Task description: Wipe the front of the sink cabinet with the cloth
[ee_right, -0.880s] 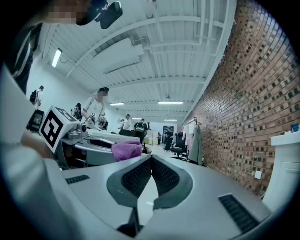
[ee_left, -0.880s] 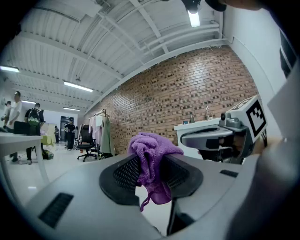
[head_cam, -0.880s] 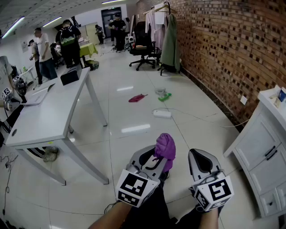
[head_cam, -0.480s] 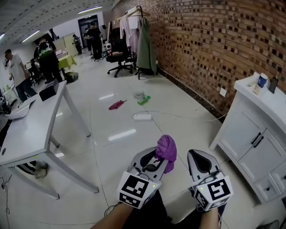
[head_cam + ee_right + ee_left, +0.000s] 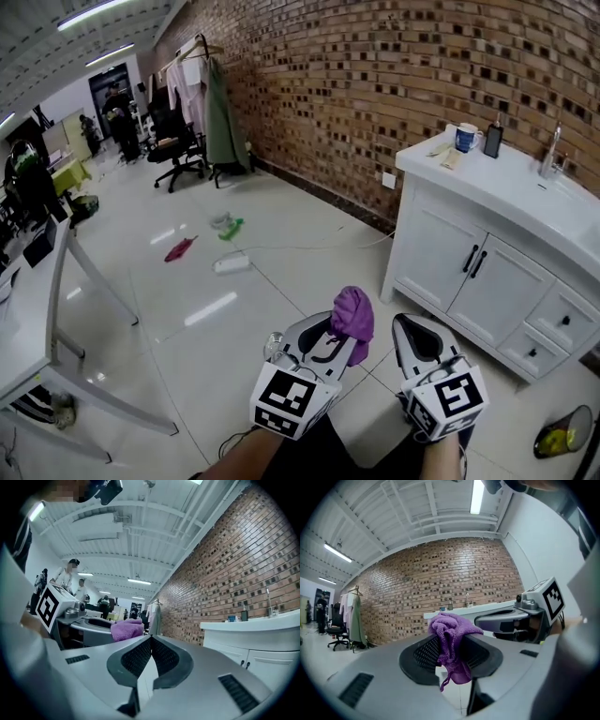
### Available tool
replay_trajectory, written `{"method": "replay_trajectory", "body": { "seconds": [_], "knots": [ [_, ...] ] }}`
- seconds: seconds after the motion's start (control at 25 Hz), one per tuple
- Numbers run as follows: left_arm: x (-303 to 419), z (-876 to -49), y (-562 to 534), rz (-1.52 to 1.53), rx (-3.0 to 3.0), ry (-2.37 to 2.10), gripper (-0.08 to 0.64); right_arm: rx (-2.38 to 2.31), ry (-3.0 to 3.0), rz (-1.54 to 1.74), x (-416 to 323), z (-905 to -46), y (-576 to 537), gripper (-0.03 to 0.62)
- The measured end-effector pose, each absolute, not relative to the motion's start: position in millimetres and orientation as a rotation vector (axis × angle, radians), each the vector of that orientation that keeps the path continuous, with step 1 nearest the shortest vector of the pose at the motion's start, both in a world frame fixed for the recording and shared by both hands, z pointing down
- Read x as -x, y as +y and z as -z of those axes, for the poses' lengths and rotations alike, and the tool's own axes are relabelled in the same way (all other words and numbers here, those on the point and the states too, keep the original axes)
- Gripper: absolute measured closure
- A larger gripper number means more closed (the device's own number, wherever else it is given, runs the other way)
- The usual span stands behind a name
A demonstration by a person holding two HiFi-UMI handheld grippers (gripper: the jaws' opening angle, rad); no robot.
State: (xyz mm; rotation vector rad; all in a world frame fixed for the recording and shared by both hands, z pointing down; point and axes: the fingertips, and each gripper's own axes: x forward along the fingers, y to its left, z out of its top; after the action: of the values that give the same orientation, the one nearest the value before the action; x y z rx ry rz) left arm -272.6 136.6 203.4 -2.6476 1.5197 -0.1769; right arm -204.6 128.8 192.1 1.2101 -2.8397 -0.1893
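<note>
Head view: two grippers low in the middle, side by side and apart. The left gripper [image 5: 323, 339] is clamped on one purple cloth [image 5: 350, 313], which bunches up above the jaw tips. The right gripper [image 5: 424, 339] is just right of it and carries nothing. One white sink cabinet [image 5: 448, 246] stands far right against the brick wall [image 5: 375, 75], well apart from the cloth. Its front has two doors with two black bar handles and two drawers with one knob each. On its top sit one cup [image 5: 466, 137], one dark bottle [image 5: 493, 141] and one faucet [image 5: 553, 155]. Three small things lie on the floor far left: one red [image 5: 179, 248], one green [image 5: 232, 226], one white [image 5: 232, 263]. One white table [image 5: 28, 319] is at the left edge, one office chair [image 5: 178, 141] far back

Left gripper view: both jaws pinch the cloth [image 5: 451, 639] between them, a fold standing up above and a tail hanging below. The right gripper [image 5: 511, 619] shows at right, the cabinet top far behind against the brick

Right gripper view: the two jaws are pressed together tip to tip with nothing between them. The cloth [image 5: 127, 629] shows at left in the other gripper. The cabinet [image 5: 262, 656] is at right, its front untouched
</note>
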Motion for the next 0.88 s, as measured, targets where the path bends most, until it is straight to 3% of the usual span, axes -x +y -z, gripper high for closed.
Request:
{"method": "replay_trajectory", "body": {
  "seconds": [0.48, 0.88],
  "knots": [
    [109, -203, 140, 0.121, 2.849, 1.098, 0.443, -1.616, -2.587, 0.171, 39, -188, 141, 0.591],
    [32, -201, 147, 0.085, 2.922, 0.892, 0.443, -1.843, -2.423, 0.108, -45, -196, 162, 0.591]
  ]
}}
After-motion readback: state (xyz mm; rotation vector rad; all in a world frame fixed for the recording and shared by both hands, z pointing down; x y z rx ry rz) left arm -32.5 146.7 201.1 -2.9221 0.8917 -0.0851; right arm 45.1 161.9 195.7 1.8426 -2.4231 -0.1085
